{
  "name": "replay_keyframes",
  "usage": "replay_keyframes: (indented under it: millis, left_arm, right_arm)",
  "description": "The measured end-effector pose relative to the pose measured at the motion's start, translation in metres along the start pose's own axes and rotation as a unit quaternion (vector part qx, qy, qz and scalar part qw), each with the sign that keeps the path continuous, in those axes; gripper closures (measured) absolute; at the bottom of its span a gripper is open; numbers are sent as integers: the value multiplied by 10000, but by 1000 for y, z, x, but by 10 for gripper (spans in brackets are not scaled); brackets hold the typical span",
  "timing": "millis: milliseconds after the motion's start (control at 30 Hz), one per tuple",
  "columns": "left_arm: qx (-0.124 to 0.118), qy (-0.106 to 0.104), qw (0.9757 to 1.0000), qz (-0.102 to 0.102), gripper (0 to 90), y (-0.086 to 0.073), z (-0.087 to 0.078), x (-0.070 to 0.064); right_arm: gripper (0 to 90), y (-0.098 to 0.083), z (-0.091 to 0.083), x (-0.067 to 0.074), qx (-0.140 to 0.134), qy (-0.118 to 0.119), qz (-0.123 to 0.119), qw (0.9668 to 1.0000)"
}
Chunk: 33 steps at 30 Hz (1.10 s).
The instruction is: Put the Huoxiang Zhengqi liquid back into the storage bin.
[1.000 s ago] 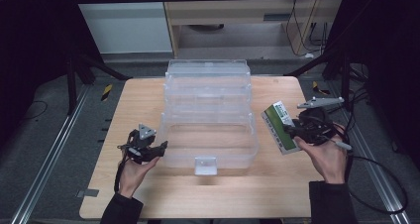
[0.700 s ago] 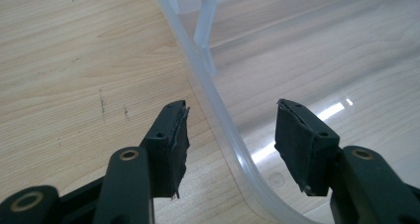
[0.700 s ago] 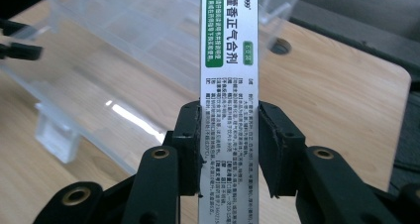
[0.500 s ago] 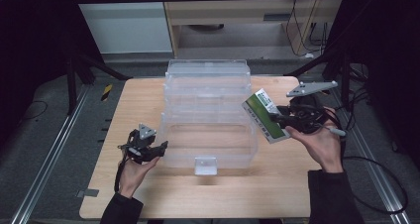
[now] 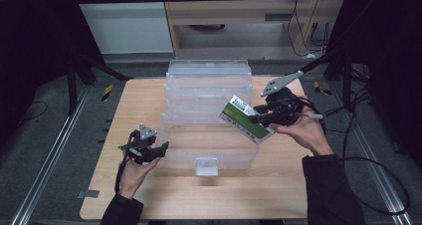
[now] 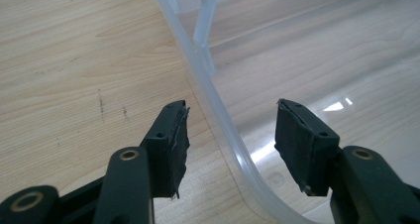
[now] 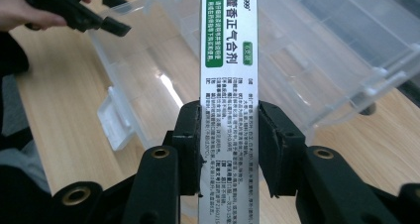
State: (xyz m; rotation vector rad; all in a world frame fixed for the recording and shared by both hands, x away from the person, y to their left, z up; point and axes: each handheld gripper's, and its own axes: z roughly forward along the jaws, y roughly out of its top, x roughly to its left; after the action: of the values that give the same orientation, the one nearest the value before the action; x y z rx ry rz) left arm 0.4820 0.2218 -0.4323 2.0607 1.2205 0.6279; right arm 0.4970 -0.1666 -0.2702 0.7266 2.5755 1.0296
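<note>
right gripper (image 5: 259,118) has its jaws clamped on the green-and-white box (image 5: 246,119), held over the clear plastic bin (image 5: 209,93). left gripper (image 5: 161,148) jaws sit apart, straddling the bin's rim, gripping nothing.

White-and-green box (image 5: 246,119), clear bin (image 5: 209,85), pale wood table (image 5: 139,95)

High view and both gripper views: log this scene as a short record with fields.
surface: wooden table
container: clear plastic bin, drawer pulled out
carried item: green-and-white box, held over the bin
right hand-held gripper: shut on the box
left hand-held gripper: open, jaws astride the drawer's rim, not pressing it
</note>
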Motion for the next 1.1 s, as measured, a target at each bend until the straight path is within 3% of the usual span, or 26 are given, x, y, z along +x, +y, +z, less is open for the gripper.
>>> replay_keyframes:
  millis: [167, 333, 500, 867, 1100]
  left_arm:
    - [10, -6, 10000, -9, 456, 0, 0, 0]
    - [33, 21, 10000, 10, 457, 1, 2, -1]
    - [26, 22, 10000, -2, 457, 0, 2, -1]
    - [32, 47, 10000, 27, 455, 1, 2, -2]
    - [36, 48, 10000, 31, 454, 1, 2, -2]
  right_arm:
    - [645, 8, 15, -2, 298, 195, -299, 9989]
    - [644, 14, 34, -1, 550, 504, -722, 9946]
    - [644, 15, 47, -2, 608, 744, -905, 9912]
    - [643, 6, 68, 0, 807, 976, -1480, 9808]
    - [643, -3, 77, 1, 979, 1068, -1589, 9766]
